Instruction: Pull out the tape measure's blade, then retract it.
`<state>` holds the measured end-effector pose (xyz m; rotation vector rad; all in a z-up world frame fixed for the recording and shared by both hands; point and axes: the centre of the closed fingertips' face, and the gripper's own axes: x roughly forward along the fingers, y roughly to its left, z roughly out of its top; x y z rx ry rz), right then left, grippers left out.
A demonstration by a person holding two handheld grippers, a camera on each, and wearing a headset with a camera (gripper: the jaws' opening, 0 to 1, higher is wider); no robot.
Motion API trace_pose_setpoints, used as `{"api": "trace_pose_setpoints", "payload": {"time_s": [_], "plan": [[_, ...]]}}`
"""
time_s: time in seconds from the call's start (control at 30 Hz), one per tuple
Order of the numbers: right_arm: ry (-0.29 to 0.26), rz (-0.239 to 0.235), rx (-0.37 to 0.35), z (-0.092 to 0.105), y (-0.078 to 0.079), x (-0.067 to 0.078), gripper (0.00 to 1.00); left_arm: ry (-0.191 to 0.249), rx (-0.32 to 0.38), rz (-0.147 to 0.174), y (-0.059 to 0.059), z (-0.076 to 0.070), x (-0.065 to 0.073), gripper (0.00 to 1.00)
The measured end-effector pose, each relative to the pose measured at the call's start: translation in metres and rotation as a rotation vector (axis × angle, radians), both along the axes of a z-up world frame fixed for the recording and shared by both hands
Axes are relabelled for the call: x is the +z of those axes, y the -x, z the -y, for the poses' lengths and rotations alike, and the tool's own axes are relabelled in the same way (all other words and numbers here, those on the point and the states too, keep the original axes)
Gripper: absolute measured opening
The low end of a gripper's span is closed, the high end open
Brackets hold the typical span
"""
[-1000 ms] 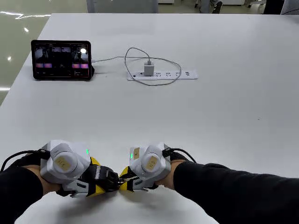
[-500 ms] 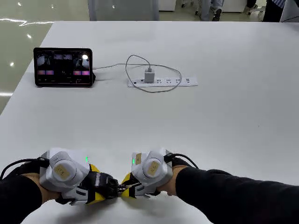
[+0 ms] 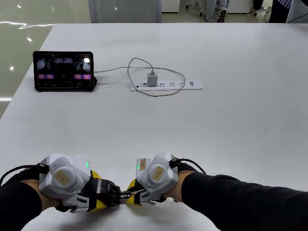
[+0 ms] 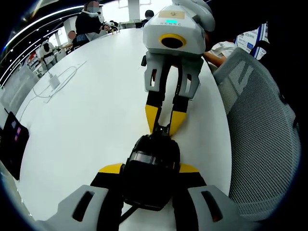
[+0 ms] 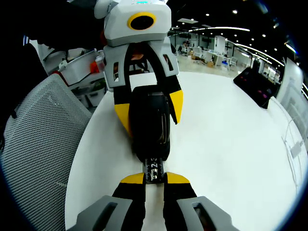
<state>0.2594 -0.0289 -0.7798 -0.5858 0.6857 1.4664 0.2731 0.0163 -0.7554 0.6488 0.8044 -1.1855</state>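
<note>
The white table (image 3: 216,120) runs wide across the head view, and both hands are working right at its near edge. A grey mesh chair (image 4: 260,134) sits just off that edge in the left gripper view.

At the far left of the table a tablet (image 3: 63,71) stands upright with its screen lit. To its right lies a white power strip (image 3: 166,85) with a charger (image 3: 152,79) plugged into it.

Down front, the two tools face each other nose to nose. The left hand-held gripper (image 4: 150,169) is clamped around the black tape measure (image 5: 149,120), one yellow tip on either side of the case. The case sits low over the table, though I can't say whether it touches. The right hand-held gripper (image 5: 154,180) is closed narrow, pinching the end of the blade (image 5: 154,169). Only a short stretch of blade is out, its printed numbers showing between the case and the yellow tips.
</note>
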Motion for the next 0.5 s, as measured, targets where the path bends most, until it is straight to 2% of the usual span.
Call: {"api": "trace_pose_setpoints", "payload": {"time_s": [0.5], "plan": [[0.010, -0.002, -0.004, 0.0067, -0.0005, 0.0002, 0.09, 0.001, -0.001, 0.000, -0.0006, 0.0003, -0.0002, 0.34]]}}
